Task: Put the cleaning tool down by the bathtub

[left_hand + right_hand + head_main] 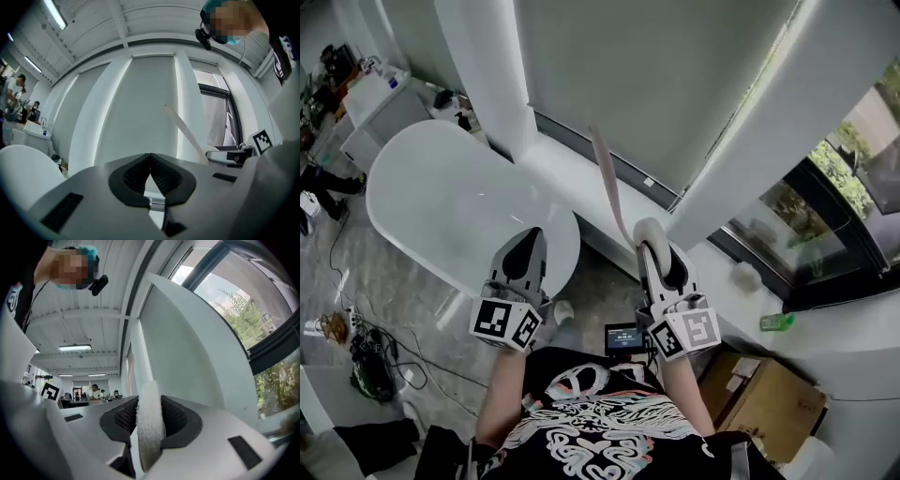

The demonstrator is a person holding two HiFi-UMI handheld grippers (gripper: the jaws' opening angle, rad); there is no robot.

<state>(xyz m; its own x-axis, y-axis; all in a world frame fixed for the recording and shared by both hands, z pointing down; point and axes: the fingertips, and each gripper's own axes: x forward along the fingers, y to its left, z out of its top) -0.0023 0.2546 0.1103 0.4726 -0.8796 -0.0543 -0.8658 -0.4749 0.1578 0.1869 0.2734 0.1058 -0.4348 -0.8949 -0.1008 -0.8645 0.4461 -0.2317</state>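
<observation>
Head view: right tool (653,242) grips cleaning tool (608,178), handle pointing straight ahead.

No text, label or number can be read.

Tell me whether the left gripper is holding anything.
No, the left gripper has its jaws shut together with nothing between them.

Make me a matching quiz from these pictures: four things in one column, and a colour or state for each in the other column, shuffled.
Things:
1. left gripper
2. right gripper
3. bathtub
4. cardboard box

Colour or state:
A. brown
B. jaws together, nothing between them
C. white, oval
D. clamped on the cleaning tool

Pairs: 1-B, 2-D, 3-C, 4-A.
</observation>
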